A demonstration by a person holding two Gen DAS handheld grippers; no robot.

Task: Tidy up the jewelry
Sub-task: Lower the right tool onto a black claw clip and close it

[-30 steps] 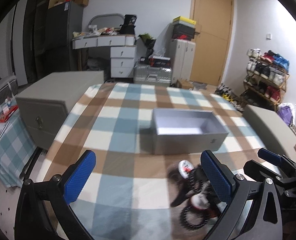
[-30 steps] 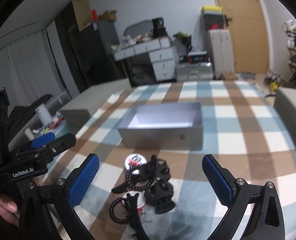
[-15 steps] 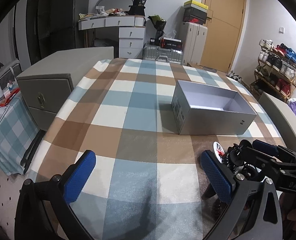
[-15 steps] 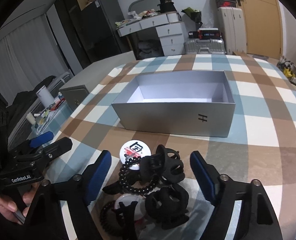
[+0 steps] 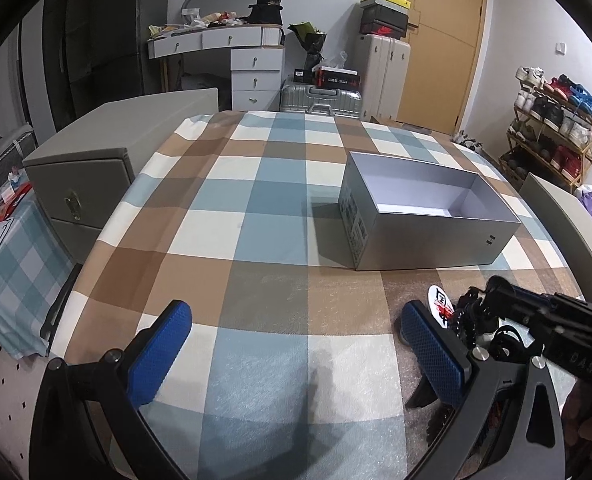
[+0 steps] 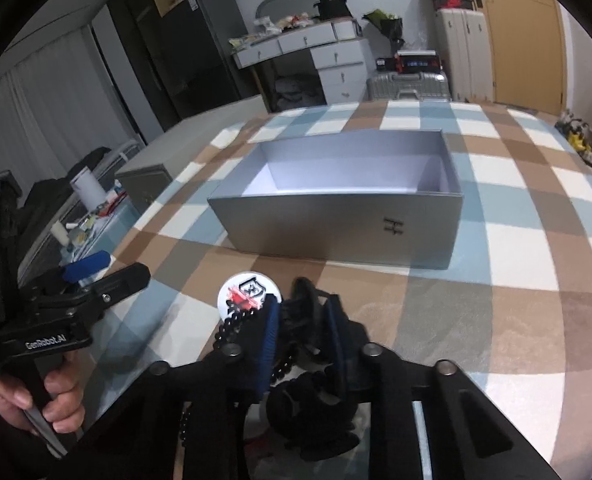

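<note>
The right tongs (image 6: 302, 332) are drawn in narrow around a black claw hair clip (image 6: 308, 300), whose body is pinched between the two blue pads near the front edge of the tabletop (image 5: 255, 208). The left tongs (image 5: 291, 344) are spread wide with nothing between the pads, held over bare cloth towards the front left of the tabletop.

The clip sits at the top of a small heap: a black beaded bracelet (image 6: 235, 322) is draped beside it, a round white badge (image 6: 247, 294) with a red and black mark lies just behind, and a second black claw clip (image 6: 316, 400) lies under the tongs, partly hidden. Just beyond the heap, towards the right side of the tabletop, an open silver-grey box (image 6: 336, 220) is set, and nothing can be seen inside it.

The step in hand is judged to be the grasp of the first piece, with the sorting barely begun. A lift clear of the bracelet is called for next, then a carry forward over the near wall of the box; the beads could be snagged and dragged along.

The tabletop is covered by a checked cloth in brown, blue and white. Behind it a white drawer desk (image 5: 255, 64), a silver suitcase (image 5: 320, 98), a wooden door (image 5: 440, 40) and a shoe rack (image 5: 552, 120) are seen.
</note>
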